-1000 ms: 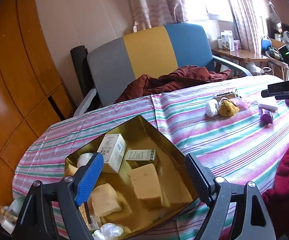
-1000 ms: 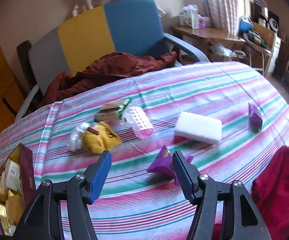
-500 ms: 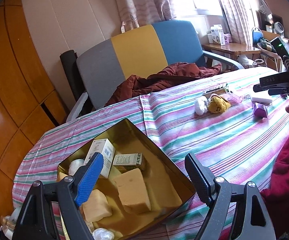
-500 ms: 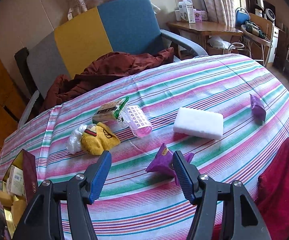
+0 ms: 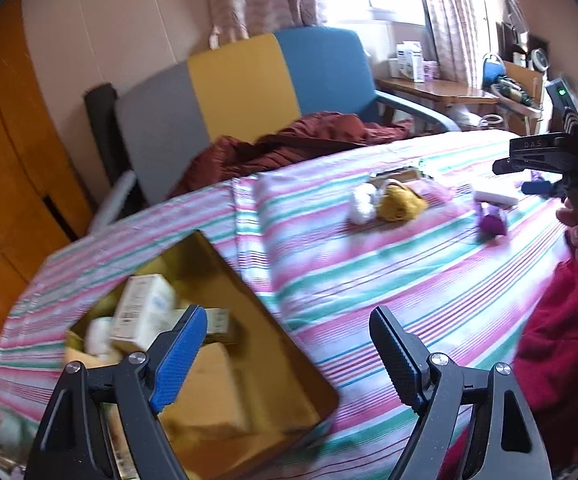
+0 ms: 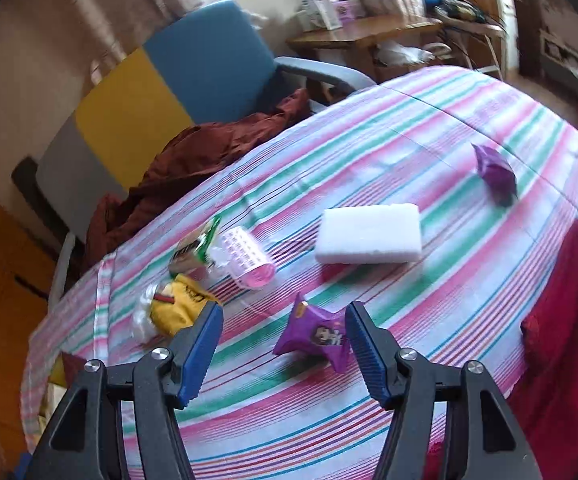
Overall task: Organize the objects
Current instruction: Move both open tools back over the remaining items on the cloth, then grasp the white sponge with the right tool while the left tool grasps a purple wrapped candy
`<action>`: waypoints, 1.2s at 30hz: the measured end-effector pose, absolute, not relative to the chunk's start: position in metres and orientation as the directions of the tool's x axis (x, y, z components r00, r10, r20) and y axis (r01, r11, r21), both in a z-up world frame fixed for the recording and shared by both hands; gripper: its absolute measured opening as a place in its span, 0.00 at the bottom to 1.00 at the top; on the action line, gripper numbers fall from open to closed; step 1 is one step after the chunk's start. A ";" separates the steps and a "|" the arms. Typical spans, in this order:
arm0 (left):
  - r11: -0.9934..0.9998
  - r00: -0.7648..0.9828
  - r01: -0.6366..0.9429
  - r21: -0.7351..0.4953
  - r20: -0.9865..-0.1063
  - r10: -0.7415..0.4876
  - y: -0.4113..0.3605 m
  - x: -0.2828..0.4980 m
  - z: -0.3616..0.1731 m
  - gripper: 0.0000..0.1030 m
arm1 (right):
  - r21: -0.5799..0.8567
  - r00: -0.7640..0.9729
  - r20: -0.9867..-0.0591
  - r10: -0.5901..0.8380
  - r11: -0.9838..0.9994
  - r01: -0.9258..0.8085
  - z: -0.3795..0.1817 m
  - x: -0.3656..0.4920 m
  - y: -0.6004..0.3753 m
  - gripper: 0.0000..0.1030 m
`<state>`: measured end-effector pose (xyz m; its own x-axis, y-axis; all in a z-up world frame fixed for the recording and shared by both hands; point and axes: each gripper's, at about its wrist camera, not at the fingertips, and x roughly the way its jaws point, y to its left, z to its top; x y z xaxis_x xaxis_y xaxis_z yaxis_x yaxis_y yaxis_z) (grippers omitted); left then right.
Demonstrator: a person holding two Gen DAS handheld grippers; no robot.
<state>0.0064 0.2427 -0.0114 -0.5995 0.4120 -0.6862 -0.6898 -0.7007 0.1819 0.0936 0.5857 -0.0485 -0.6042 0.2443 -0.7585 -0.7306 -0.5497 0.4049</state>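
The right hand-held gripper [image 6: 283, 350] has rolled and advanced; its jaws stand apart, empty, over the crinkled purple foil snack packet [image 6: 317, 338] at 12 o'clock. The slippery foil could slide off the worktop [image 6: 409, 128]. The left hand-held gripper [image 5: 289, 354] gapes empty over the gold tin box [image 5: 289, 364].

On the bench [image 6: 369, 420], a snack packet [image 6: 317, 336] lies nearest. A sponge block [image 6: 369, 234] sits at its 1 o'clock, a hair roller [image 6: 247, 258] at 11, a plush toy [image 6: 179, 308] at 9. The open tin [image 5: 289, 364] holds small boxes [image 5: 141, 312], far left.
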 end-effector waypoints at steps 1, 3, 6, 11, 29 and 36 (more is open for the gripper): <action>-0.697 -0.587 -0.697 0.170 -0.693 0.418 0.247 0.005 -0.012 0.82 | 0.428 -0.607 -0.755 0.247 -0.515 -0.742 -0.050 0.100 0.591 0.63; -0.686 -0.569 -0.711 0.155 -0.701 0.431 0.258 0.002 -0.014 0.82 | 0.460 -0.611 -0.753 0.244 -0.468 -0.754 -0.054 0.108 0.599 0.63; -0.658 -0.541 -0.739 0.141 -0.706 0.456 0.278 0.000 -0.016 0.82 | 0.513 -0.624 -0.750 0.220 -0.403 -0.758 -0.062 0.117 0.609 0.64; -0.626 -0.467 -0.776 0.083 -0.742 0.481 0.312 -0.006 -0.027 0.81 | 0.578 -0.645 -0.742 0.183 -0.313 -0.753 -0.075 0.127 0.621 0.64; -0.440 -0.122 -0.881 -0.177 -0.811 0.572 0.466 0.008 -0.065 0.79 | 0.718 -0.756 -0.624 0.198 -0.237 -0.654 -0.069 0.154 0.632 0.69; -0.423 -0.104 -0.892 -0.163 -0.834 0.542 0.514 0.021 -0.079 0.81 | 0.735 -0.773 -0.595 0.220 -0.242 -0.634 -0.063 0.161 0.635 0.70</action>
